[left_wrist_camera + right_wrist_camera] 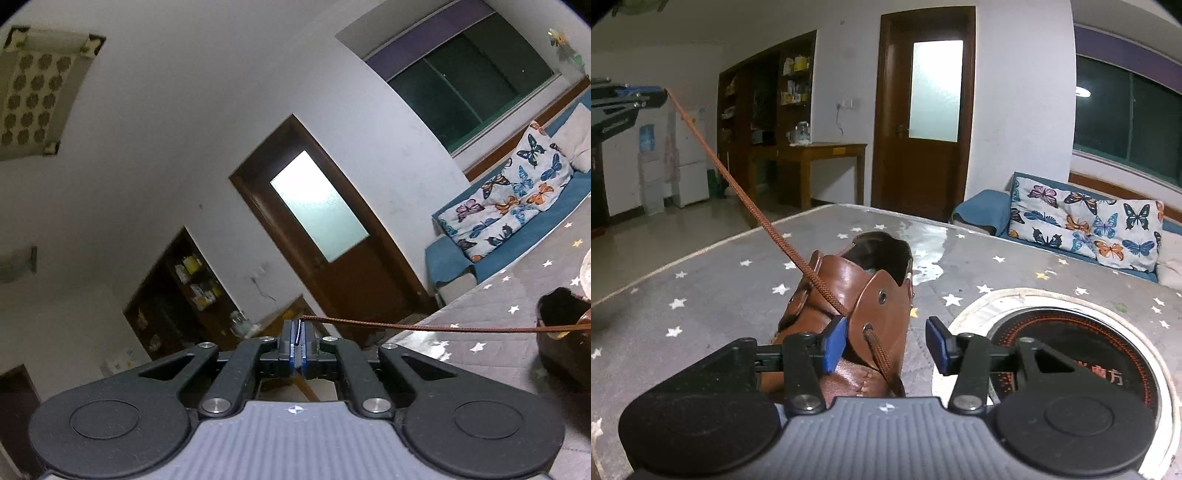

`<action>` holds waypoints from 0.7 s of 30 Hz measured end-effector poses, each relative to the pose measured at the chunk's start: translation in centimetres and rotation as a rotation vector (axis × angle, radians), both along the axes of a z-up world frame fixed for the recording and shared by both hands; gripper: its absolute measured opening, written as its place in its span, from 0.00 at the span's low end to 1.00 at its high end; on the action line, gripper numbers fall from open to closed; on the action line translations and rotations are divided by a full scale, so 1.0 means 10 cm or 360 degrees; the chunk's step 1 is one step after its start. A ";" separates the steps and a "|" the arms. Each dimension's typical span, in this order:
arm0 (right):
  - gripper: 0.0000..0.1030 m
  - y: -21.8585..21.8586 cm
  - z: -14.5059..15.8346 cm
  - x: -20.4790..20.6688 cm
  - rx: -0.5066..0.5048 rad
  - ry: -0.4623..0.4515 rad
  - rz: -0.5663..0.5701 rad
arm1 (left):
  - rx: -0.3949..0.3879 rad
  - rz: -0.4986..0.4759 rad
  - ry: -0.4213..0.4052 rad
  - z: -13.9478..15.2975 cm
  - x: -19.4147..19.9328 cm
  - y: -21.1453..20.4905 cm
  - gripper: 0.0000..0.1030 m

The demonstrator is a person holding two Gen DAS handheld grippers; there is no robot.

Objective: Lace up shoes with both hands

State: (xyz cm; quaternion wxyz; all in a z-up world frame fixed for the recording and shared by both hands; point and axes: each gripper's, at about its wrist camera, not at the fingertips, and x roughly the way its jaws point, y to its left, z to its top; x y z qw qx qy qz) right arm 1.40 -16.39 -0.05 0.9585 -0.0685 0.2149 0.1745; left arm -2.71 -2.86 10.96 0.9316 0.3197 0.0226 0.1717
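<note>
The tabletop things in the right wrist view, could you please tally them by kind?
Brown leather shoe: 1
Brown lace, threaded through the shoe: 1
Round black burner inset in the table: 1
Grippers: 2, the left gripper pinching the lace end, the right gripper open over the shoe
Total: 5

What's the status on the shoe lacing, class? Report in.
Left gripper shut on lace, pulled taut. Right gripper open, straddling brown shoe. Nothing blocking.

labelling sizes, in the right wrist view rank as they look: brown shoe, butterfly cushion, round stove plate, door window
1. round stove plate
2. brown shoe and butterfly cushion: alike, the shoe being nearer the camera
3. door window
</note>
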 end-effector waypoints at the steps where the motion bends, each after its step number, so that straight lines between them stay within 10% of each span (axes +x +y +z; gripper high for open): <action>1: 0.45 0.00 -0.01 0.00 0.0001 0.0001 0.0000 | 0.0031 0.0012 -0.0018 -0.02 -0.01 -0.02 0.04; 5: 0.46 0.03 0.00 -0.02 -0.0006 -0.0011 -0.0035 | 0.0177 0.0099 -0.0068 -0.14 -0.01 -0.11 0.04; 21: 0.46 0.08 -0.02 -0.07 0.0006 -0.0023 -0.0214 | -0.0186 0.0342 0.0091 -0.13 0.02 0.49 0.03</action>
